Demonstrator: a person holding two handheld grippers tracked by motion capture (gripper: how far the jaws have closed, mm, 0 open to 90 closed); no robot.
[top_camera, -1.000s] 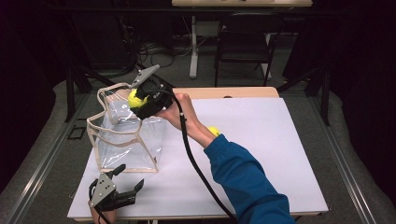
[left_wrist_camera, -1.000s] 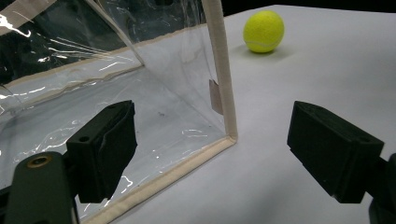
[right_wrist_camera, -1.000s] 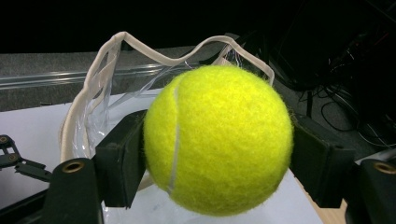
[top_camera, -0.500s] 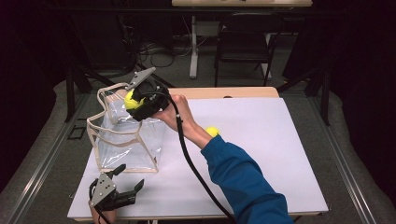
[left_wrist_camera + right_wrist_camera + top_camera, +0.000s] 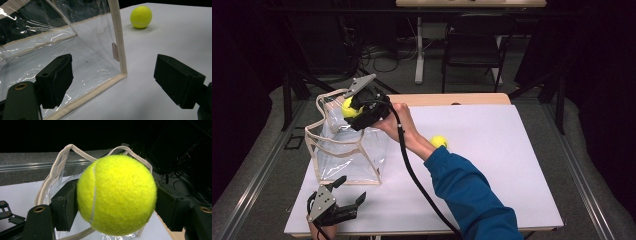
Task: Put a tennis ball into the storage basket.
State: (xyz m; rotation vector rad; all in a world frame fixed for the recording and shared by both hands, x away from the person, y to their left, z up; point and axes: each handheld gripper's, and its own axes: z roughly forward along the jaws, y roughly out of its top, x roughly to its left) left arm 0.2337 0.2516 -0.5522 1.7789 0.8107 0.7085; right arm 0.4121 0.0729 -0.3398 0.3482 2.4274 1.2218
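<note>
1. Two grippers, each held in one of a person's hands, work at a table [image 5: 512,165] with a smooth, matte white top and a pale wooden strip along its far edge
2. Right gripper [image 5: 354,105], black and blocky with a grey three-cornered plate on top, hangs over the open mouth of a bag [image 5: 347,150] at the far left of the table; its jaws are clamped on a ball [image 5: 348,107]
3. Seen in the right gripper view, that ball [image 5: 116,195] is round, fuzzy and bright yellow with a pale curved seam, pressed between two flat black pads on either side
4. Clear, glossy plastic forms the bag, creased and catching glints of light, boxy in shape, with cream fabric piping along every edge and looping cream handles; it stands upright
5. Left gripper [image 5: 349,200] lies low near the table's near left corner, just in front of the bag; its jaws stand wide apart with nothing between them
6. From the left gripper view, a lower corner of the bag [image 5: 122,72] sits between the two rectangular black pads but farther off, untouched
7. One more fuzzy yellow ball, the spare [image 5: 438,142], rests on the bare table just right of the blue sleeve [image 5: 472,195], well apart from the bag
</note>
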